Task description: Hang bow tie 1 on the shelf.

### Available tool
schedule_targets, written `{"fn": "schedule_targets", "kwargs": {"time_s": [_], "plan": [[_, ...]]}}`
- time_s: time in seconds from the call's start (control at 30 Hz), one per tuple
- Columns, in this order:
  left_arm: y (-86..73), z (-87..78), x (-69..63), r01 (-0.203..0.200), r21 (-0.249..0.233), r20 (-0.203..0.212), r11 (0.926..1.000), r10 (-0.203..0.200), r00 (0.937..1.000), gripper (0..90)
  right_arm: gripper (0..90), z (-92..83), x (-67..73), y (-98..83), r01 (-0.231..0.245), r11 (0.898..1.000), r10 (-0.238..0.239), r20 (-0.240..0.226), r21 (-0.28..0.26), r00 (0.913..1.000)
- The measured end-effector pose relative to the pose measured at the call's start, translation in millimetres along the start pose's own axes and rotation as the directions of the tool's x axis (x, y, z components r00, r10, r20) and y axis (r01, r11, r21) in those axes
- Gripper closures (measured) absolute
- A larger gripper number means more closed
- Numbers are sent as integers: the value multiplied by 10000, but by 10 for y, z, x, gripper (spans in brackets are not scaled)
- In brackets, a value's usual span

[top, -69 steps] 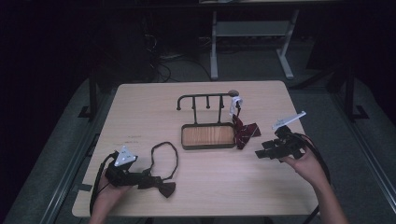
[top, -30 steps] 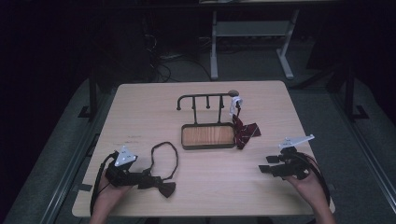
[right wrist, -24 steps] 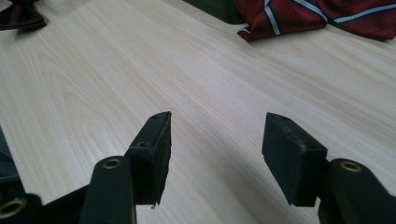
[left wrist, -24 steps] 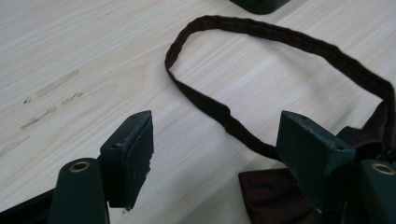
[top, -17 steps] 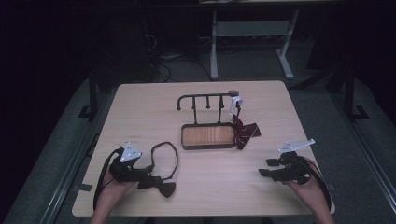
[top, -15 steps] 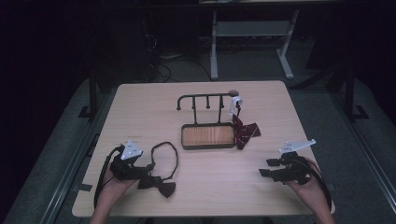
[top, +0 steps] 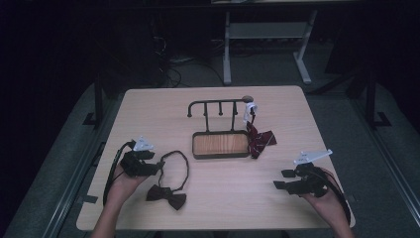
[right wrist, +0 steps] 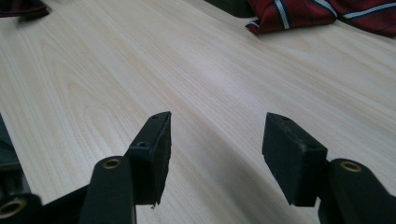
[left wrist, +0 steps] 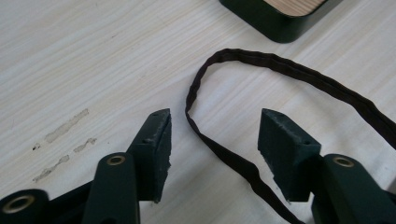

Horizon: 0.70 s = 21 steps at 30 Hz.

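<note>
Left of the wooden-based hook stand (top: 220, 144), near the table's (top: 148, 106) front-left corner, the left gripper (top: 157, 167) has slid in toward the dark bow tie's strap (top: 174, 166) compared with a second ago, when it sat a bit further back from the loop. Its jaws have just been closing and now straddle the strap; in the left gripper view the band (left wrist: 219, 154) runs right between the two pads (left wrist: 156, 149), but they aren't pinching it yet, so the claw is part-shut and holding nothing. The bow tie (top: 166, 196) itself lies flat on the table just in front of that gripper, front-left of the stand. I'd say that's the grab being set up, probably to hang the loop on one of the hooks like the striped red tie (top: 260, 140) already dangling at the stand's right end. Way off to the front-right of the stand, the right gripper (top: 278, 179) hasn't really budged, jaws apart over bare wood, nothing between them
</note>
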State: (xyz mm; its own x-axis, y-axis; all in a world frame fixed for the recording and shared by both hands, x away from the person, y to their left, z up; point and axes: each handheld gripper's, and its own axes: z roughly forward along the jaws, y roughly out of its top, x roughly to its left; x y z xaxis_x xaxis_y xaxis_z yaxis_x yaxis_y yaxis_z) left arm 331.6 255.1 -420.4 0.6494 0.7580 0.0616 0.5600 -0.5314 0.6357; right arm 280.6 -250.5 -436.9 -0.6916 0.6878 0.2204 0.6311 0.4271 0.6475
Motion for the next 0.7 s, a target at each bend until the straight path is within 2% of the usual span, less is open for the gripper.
{"fn": "schedule_targets", "kwargs": {"time_s": [0.27, 0.33, 0.4, 0.7], "plan": [[130, 124, 62, -14, 713, 57, 9975, 10, 10000, 516, 422, -1, 5, -7, 75, 10000, -75, 120, 1, 9999], [141, 145, 63, -76, 747, 125, 9972, 67, 9999, 580, 422, 2, 9, -8, 124, 9999, -124, 151, 24, 9998], [163, 177, 79, -118, 985, 157, 9951, 103, 9998, 598, 422, 2, 10, -7, 150, 9999, -151, 149, 15, 9998], [218, 271, 136, 147, 1372, 221, 9904, -179, 9996, 641, 422, -6, -5, -14, 35, 10000, -35, 61, -63, 10000]]}}
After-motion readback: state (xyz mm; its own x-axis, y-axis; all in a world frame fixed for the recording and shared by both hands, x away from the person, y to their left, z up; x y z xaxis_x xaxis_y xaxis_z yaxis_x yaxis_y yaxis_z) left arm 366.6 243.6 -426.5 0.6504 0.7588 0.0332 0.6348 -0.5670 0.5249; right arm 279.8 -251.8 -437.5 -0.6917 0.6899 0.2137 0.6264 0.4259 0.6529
